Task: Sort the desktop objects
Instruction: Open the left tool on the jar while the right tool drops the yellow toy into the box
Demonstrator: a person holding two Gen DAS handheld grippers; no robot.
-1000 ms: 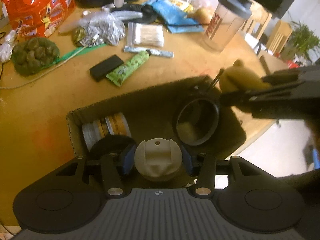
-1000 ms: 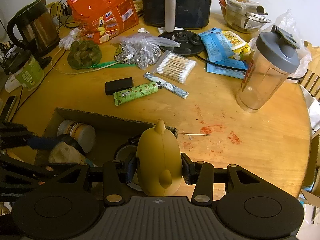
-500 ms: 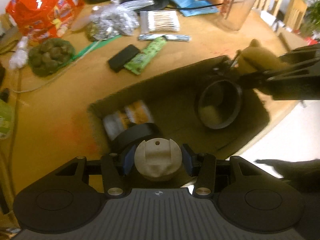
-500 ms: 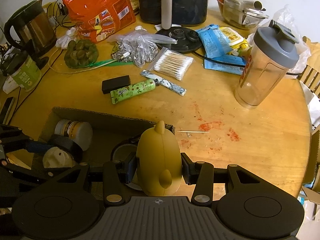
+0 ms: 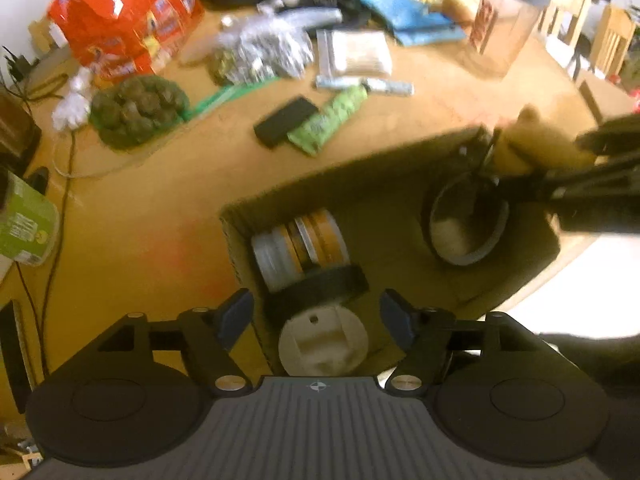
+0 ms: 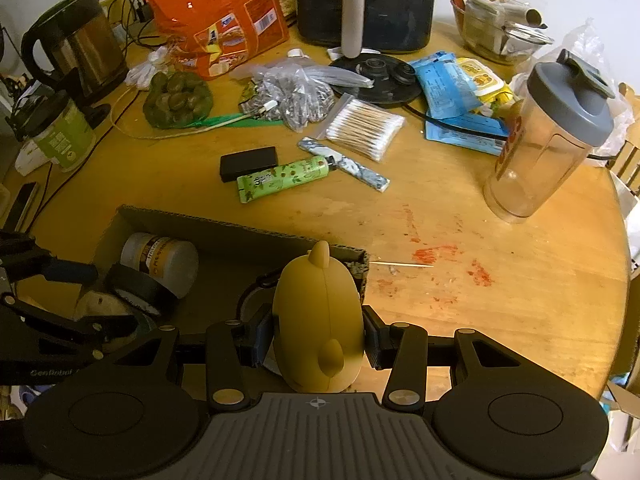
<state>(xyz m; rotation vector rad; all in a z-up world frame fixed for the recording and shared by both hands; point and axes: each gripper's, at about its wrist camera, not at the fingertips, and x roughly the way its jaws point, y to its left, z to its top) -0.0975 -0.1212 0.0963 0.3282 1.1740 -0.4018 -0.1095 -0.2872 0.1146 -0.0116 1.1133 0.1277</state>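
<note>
**Left jaws let go over the box; yellow toy waits at its right end**

Since a second ago our left gripper [image 5: 316, 316] has spread its jaws, and the cream round piece [image 5: 323, 340] it was clamping now sits loose between the blue pads, down at the left end of the cardboard box [image 5: 400, 168]. The left view has also swung and blurred, so that hand is on the move. Our right gripper [image 6: 318, 330] has not changed its hold.

On the left, the cream round piece lies against a black tape roll [image 5: 316, 284], with a white jar [image 5: 298, 246] on its side just beyond, all inside the box. The risk here is that we snag the tape roll or the box wall as we pull the open jaws away, dragging the box across the table [image 6: 460, 208]. Our left hand holds the gripper pitched down, nearly over the box's left corner.

At the right end, our right gripper is clamped on the yellow toy [image 6: 318, 312], held above the box's near right corner, over a dark round container [image 5: 466, 220]. If we release from here, the toy could land on the box edge or the container rim and tumble off the table's near edge, which is close by. The right gripper is held level, pointing across the table.

Beyond the box, a black case [image 6: 248, 162], a green tube [image 6: 284, 178] and a bag of cotton swabs [image 6: 364, 126] lie on the table, outside the box.
</note>
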